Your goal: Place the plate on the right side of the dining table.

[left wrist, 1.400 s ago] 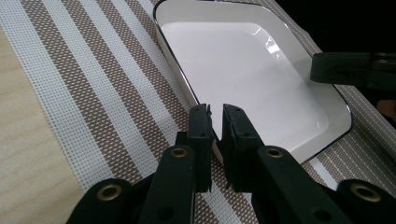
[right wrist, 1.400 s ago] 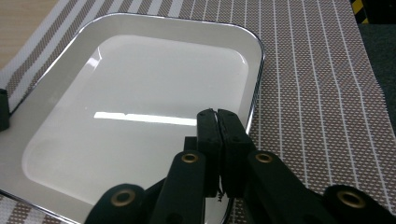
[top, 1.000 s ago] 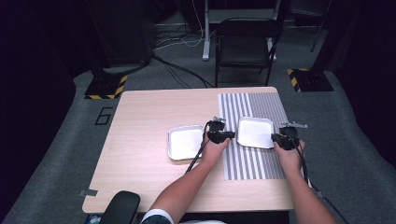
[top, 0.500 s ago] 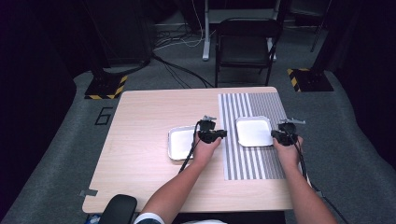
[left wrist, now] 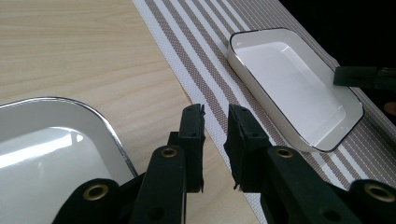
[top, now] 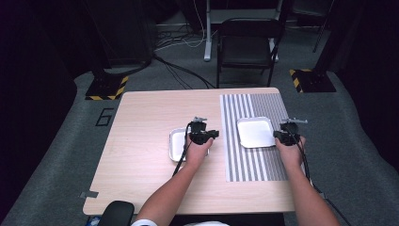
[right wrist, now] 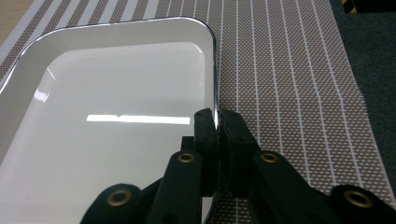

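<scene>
Right tongs (right wrist: 216,122) clamped the rim of the white rectangular tray (right wrist: 107,116) on the striped mat (right wrist: 289,84). Left tongs (left wrist: 215,126) stood slightly apart, empty, beside the second white tray (left wrist: 51,154). Next move likely requires lifting.

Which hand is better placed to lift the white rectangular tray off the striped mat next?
Right. The right gripper already has its jaws shut on the rim of the white rectangular tray on the striped placemat. The left gripper is slightly open, holds nothing, and sits beside the other white tray.
</scene>
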Demonstrator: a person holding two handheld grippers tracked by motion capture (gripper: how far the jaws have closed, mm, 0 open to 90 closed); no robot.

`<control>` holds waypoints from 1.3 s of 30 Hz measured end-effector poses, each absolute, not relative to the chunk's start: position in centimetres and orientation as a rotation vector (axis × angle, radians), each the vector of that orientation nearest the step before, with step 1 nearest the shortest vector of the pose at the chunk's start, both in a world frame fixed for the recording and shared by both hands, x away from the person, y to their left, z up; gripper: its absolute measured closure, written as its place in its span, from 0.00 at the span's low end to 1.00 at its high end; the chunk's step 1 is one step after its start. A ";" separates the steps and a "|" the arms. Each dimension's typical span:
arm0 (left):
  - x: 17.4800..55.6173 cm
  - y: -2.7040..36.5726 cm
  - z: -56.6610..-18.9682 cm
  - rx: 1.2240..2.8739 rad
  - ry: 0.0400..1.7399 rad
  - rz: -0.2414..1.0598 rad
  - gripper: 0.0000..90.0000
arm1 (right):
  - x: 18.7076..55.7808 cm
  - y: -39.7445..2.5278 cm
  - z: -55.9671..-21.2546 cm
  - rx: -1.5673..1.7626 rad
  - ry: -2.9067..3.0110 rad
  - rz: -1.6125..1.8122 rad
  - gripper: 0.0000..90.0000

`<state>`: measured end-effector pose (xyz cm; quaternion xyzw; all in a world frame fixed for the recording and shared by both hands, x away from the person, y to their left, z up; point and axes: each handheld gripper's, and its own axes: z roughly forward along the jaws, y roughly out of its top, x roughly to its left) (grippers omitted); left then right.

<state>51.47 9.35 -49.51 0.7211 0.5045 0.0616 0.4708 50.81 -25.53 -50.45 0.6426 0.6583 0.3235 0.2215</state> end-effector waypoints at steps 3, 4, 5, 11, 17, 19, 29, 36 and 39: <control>51.5 9.8 -49.2 1.764 1.239 0.160 0.84 | 50.6 -25.4 -50.4 1.773 1.818 0.884 0.95; 51.5 10.0 -49.1 1.761 1.237 0.164 0.84 | 50.6 -25.3 -50.4 1.777 1.815 0.890 0.95; 51.5 10.1 -48.9 1.757 1.239 0.167 0.84 | 50.5 -25.3 -50.4 1.777 1.816 0.884 0.95; 51.5 11.1 -48.4 1.742 1.240 0.184 0.84 | 50.2 -25.1 -50.4 1.771 1.804 0.875 0.91; 51.4 12.1 -48.2 1.743 1.240 0.197 0.80 | 49.8 -25.2 -49.2 1.743 1.765 0.946 0.79; 51.3 12.6 -48.1 1.745 1.241 0.203 0.79 | 49.6 -24.9 -48.6 1.717 1.773 0.969 0.79; 50.7 16.9 -47.2 1.744 1.258 0.284 0.66 | 48.3 -22.4 -46.8 1.585 1.913 1.005 0.67; 49.8 20.2 -47.5 1.767 1.282 0.353 0.58 | 46.5 -21.4 -46.5 1.532 1.955 1.062 0.64; 49.5 21.3 -47.7 1.783 1.289 0.368 0.55 | 45.8 -20.9 -46.3 1.508 1.979 1.080 0.63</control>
